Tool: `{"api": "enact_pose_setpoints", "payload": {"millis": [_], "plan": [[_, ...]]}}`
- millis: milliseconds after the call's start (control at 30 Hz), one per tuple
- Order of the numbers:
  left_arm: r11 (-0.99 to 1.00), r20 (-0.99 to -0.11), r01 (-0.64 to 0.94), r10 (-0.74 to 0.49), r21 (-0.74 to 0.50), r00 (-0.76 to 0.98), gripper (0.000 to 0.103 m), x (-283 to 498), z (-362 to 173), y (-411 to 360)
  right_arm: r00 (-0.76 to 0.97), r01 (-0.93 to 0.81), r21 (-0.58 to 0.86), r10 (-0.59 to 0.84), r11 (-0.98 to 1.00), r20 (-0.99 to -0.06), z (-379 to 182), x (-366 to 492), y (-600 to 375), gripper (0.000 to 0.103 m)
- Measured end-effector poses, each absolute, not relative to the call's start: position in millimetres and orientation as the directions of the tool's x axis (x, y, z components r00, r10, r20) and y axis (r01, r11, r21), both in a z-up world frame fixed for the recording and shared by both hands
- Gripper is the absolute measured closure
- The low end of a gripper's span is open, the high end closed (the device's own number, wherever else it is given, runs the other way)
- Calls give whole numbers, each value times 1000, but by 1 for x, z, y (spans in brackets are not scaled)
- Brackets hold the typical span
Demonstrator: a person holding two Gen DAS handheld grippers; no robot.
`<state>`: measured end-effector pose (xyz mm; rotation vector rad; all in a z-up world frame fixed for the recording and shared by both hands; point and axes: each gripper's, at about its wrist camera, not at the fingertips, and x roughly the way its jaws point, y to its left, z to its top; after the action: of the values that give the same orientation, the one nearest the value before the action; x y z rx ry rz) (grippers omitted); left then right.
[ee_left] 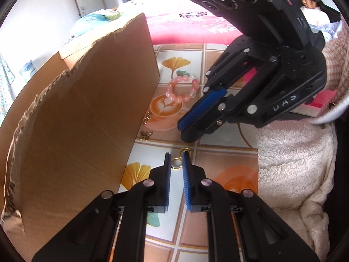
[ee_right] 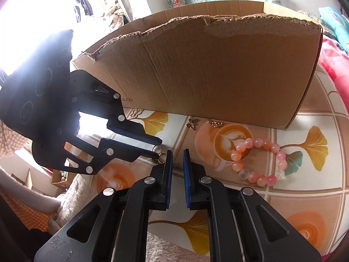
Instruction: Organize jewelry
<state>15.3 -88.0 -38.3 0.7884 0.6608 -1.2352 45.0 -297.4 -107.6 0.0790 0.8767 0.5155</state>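
where tiled cloth [ee_right: 305, 196] meets pink bed [ee_left: 185, 28], l gripper [ee_left: 176, 163] jaws narrow round gold rings [ee_left: 176, 163], r gripper [ee_right: 177, 152] jaws narrow, empty

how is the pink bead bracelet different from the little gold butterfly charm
The bead bracelet is a loop of round pink and clear beads; the butterfly charm is one flat gold metal piece. The bracelet is far bigger than the charm. The charm lies close to the cardboard box; the bracelet lies farther out from it. Both rest on the patterned tablecloth, untouched by either gripper.
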Motion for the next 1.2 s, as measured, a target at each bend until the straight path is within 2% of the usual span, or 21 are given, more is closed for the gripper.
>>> {"api": "enact_pose_setpoints", "payload": {"millis": [100, 167, 400, 633, 733, 833, 933, 1000, 1200], "plan": [[188, -797, 970, -556, 157, 237, 93, 14, -39, -86, 528, -420, 263, 469, 869, -708, -104, 40, -296, 89], [222, -795, 963, -552, 150, 251, 93, 13, -39, -84, 529, -443, 242, 469, 863, -707, -102, 37, -294, 79], [339, -781, 934, -552, 110, 293, 93, 13, -39, -71, 515, -544, 96, 422, 833, -746, -99, 37, -275, 78], [434, -764, 899, -561, 56, 318, 93, 15, -40, -56, 488, -588, 48, 401, 808, -775, -102, 46, -261, 78], [464, -758, 885, -564, 38, 328, 93, 15, -39, -50, 498, -588, 20, 381, 809, -779, -107, 46, -255, 81], [487, -753, 873, -567, 20, 334, 93, 16, -38, -46, 503, -585, 0, 363, 811, -784, -105, 44, -242, 95], [503, -747, 864, -569, 15, 345, 93, 16, -38, -46, 507, -577, 4, 362, 817, -782, -105, 44, -239, 96], [512, -740, 859, -575, 8, 349, 93, 15, -36, -45, 508, -571, 10, 362, 821, -782, -104, 44, -237, 103], [526, -734, 851, -575, 7, 362, 93, 12, -34, -39, 507, -554, 36, 372, 831, -777, -102, 45, -240, 103]]}}
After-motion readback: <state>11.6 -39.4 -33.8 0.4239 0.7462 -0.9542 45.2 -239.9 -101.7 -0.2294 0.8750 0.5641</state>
